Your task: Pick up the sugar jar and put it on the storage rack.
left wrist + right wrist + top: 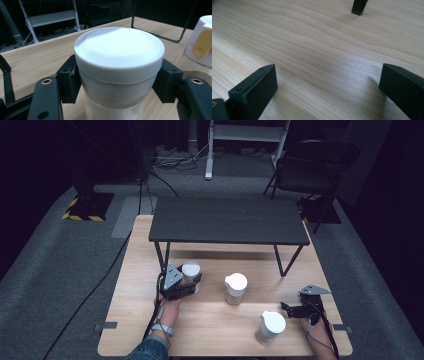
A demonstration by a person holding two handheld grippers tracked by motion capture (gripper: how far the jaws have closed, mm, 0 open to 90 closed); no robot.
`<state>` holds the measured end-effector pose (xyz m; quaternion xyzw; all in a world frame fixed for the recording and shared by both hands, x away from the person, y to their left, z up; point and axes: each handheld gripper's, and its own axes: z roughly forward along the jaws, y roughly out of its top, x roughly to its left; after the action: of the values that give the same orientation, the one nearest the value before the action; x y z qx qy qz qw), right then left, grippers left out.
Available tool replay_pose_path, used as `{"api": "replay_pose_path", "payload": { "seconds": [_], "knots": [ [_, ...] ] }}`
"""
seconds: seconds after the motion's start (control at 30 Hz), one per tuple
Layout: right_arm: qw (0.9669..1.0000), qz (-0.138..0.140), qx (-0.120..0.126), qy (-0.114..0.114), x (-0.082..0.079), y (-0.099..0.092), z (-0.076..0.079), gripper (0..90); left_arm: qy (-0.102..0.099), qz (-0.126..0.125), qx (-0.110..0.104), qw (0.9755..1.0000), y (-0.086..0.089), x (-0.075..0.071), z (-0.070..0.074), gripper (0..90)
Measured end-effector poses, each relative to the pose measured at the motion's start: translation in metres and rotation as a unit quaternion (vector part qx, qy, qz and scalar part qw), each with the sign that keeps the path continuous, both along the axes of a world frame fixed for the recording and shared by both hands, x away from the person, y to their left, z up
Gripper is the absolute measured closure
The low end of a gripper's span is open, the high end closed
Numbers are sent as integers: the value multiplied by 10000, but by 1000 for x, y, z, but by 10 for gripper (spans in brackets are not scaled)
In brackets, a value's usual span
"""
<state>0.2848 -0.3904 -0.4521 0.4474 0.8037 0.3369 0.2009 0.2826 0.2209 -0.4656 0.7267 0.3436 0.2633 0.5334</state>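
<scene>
Bare light-wood table [210,327] is left betw. the three white-lidded clear jars [235,288]. Rear passage is blocked by the low black metal-legged shelf [227,220], just behind the left jar.

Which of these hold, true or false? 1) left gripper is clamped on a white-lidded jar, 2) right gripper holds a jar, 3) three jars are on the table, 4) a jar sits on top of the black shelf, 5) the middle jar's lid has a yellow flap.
1) Left gripper clamped on the white-lidded jar: true; both pads press just under the lid.
2) Right gripper holds a jar: false; its jaws stand open over the bare wooden table.
3) Three jars: true.
4) A jar on the black shelf: false; its top is bare.
5) Middle jar has a yellow flap: true, per the left gripper view.
</scene>
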Motion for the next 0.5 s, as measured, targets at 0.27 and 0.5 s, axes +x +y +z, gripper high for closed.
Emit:
{"api": "replay_pose_path", "payload": {
  "seconds": [0.27,0.5],
  "knots": [
    [10000,0,0,0,0,0,0,16,94,-46,167,9998,-8,-2,14,337],
    [10000,2,1,0,0,0,0,16,95,37,166,9998,-14,-3,32,337]
  ]
}}
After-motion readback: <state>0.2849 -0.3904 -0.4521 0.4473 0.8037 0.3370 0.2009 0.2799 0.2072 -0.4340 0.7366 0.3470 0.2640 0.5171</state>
